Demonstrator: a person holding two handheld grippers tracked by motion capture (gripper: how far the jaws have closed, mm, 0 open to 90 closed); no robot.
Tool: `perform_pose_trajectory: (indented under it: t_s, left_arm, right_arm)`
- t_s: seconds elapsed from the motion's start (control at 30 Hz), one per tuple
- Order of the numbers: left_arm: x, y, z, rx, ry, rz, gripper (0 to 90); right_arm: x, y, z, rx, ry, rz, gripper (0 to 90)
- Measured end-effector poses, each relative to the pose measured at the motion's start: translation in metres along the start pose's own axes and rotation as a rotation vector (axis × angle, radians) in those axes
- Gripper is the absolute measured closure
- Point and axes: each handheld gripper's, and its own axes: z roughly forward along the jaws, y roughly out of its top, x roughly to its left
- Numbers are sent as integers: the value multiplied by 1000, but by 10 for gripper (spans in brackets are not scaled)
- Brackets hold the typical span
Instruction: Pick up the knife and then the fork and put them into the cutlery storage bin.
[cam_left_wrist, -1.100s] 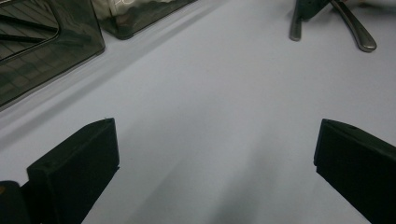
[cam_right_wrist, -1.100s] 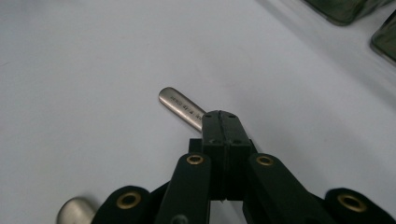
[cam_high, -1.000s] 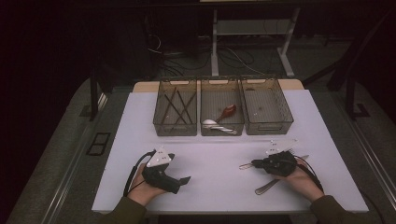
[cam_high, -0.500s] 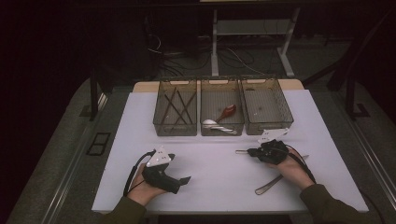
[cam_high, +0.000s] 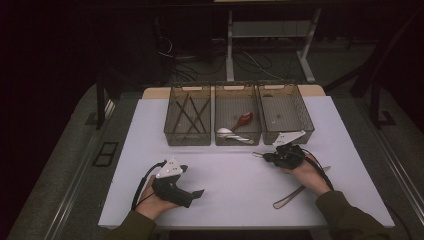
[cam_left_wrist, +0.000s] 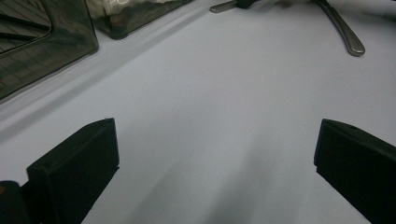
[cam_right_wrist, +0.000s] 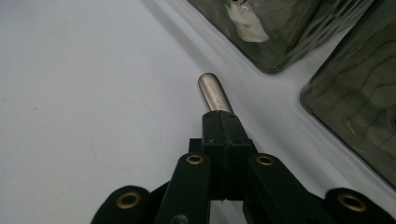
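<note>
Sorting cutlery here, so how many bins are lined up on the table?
3, in a row at the far edge: the left bin, the middle bin and the right bin, just beyond the right hand-held gripper.

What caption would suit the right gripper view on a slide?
Right gripper clamped on a metal utensil handle, above the white table beside two mesh bins.

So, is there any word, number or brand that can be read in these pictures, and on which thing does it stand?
Metal handle held in the right claw: a faint engraved mark, too small and blurred to read.
Bins, table, left claw: no text at all.
</note>
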Motion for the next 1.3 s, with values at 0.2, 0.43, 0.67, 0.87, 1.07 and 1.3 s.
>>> perform_pose_trajectory:
  t_s: [0.2, 0.43, 0.67, 0.87, 1.07, 1.3]
  left_arm:
    - [1, 0, 0, 1, -8, -11, 0]
    - [3, -2, -1, 3, -27, -9, 0]
    - [4, -3, -1, 2, -20, 5, 0]
    - [8, -5, -2, -2, -11, 2, 0]
    - [8, -5, -2, 0, -13, 1, 0]
    - [8, -5, -2, -9, -13, -7, 0]
  right_arm:
    - [-4, 0, -10, -31, 40, 48, 803]
    - [-9, 1, -28, -44, 81, 83, 619]
    - [-14, 1, -44, -35, 70, 68, 504]
    - [-21, -2, -53, -18, 42, 69, 433]
    - [-29, -3, -58, 19, 27, 47, 412]
    - [-34, -3, -57, 67, 36, 22, 370]
